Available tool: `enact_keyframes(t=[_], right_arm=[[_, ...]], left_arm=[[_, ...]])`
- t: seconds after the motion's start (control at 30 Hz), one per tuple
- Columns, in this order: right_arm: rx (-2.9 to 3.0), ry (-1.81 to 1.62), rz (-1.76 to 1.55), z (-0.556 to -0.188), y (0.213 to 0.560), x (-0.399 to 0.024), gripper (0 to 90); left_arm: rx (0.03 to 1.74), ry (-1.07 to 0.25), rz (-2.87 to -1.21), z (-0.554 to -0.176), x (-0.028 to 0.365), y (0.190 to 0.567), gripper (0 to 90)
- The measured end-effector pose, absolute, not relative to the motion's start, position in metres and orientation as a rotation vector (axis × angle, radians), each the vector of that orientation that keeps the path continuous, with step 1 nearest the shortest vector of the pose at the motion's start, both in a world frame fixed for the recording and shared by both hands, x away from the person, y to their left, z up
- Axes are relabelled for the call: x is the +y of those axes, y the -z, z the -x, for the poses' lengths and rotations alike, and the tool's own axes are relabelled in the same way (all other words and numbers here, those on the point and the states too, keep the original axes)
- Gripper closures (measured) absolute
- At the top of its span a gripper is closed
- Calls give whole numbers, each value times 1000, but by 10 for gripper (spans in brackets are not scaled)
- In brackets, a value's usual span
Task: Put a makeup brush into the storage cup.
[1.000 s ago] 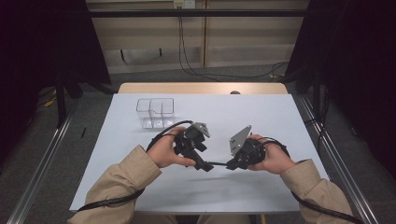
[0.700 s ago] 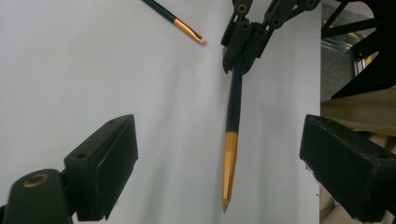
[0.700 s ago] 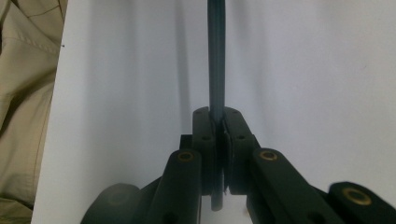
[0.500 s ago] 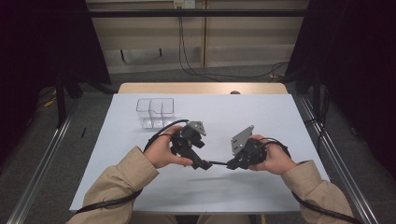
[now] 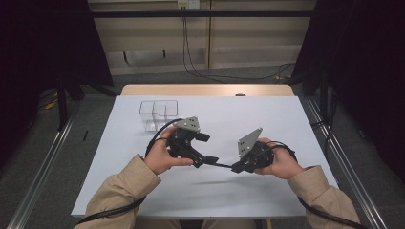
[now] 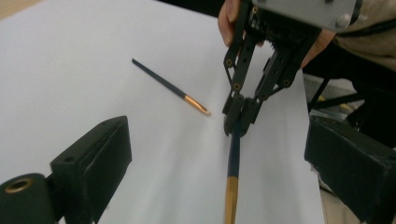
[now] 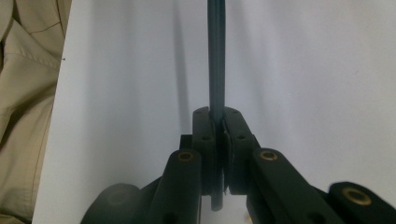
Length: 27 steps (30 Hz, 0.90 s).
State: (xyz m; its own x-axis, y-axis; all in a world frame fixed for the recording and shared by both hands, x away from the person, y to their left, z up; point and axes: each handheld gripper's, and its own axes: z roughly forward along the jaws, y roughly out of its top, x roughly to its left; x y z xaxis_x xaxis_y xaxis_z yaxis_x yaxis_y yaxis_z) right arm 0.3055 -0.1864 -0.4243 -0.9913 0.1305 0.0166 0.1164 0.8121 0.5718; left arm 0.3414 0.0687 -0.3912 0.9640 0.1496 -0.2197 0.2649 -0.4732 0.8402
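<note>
A person at a white surface [image 5: 286, 119] holds a hand-held gripper in each hand, with a slim dark brush [image 6: 232, 173] spanning the gap between them above the near middle of the surface. The right hand-held gripper [image 7: 218, 122] is clenched on the brush handle, its jaws pressed tight on the shaft. The left hand-held gripper [image 5: 208, 160] is released, its jaws spread wide to either side of the brush's gold ferrule end in the left gripper view, not touching it. A second brush [image 6: 171, 87] lies flat on the surface, apart from the held one. A clear two-compartment container [image 5: 158, 113] stands toward the far left, well apart from both hands. The handover looks precarious: the brush is pinched at one end only, so it could swivel or slip in the right jaws, and if the left jaws close off-centre they may knock the ferrule aside rather than catch it; letting go on the right too early would drop it to the surface. Compared with the earlier frames, both hands sit in much the same place, with the left hand-held gripper shifted slightly nearer the right one, and the container unmoved.
</note>
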Motion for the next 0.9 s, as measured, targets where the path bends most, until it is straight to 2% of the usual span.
enact_keyframes(t=[0.5, 0.9], right_arm=[[2933, -1011, -237, -305, 425, -189, 853], [2875, -1105, -291, -305, 424, -193, 854]], left_arm=[[335, 110, -1870, -344, 85, 396, 20], [355, 98, -1820, -345, 89, 402, 5]])
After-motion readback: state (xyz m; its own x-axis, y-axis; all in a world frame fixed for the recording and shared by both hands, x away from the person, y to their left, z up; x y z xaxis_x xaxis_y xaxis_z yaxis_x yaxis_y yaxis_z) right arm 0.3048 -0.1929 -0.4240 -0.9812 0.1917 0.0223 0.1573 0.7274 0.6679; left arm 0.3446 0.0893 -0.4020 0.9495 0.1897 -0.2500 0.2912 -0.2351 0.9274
